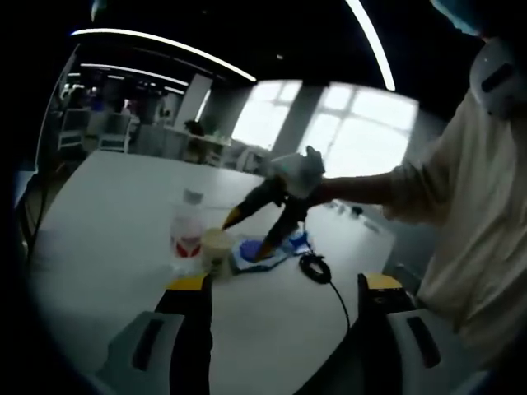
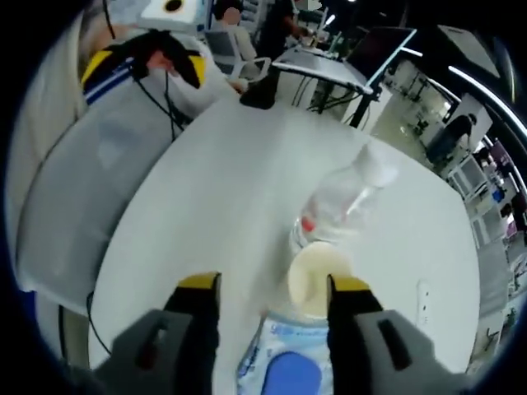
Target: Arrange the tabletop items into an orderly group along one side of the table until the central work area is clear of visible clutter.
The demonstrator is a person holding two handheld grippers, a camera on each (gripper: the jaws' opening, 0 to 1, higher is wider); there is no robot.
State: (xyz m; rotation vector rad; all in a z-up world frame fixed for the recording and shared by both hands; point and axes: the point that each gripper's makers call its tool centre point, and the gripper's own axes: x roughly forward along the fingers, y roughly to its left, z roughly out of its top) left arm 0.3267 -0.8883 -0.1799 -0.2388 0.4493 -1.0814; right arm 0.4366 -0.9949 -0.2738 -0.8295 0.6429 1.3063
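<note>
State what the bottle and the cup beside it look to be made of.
The clear bottle with a red label looks like thin transparent plastic: the table shows through it. The cream cup has a matte, opaque wall, probably paper or plastic; the look leaves that open.

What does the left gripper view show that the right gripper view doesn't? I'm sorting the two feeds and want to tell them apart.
Left gripper view: large bright windows at the back, a black cable lying on the table, and the right tool reaching in over the blue-and-white packet, its jaws apart.

Right gripper view: an open laptop on a far desk, and the left tool held up at top left.

Both: the white table, the clear bottle with a red label, and the cream cup beside it.
</note>
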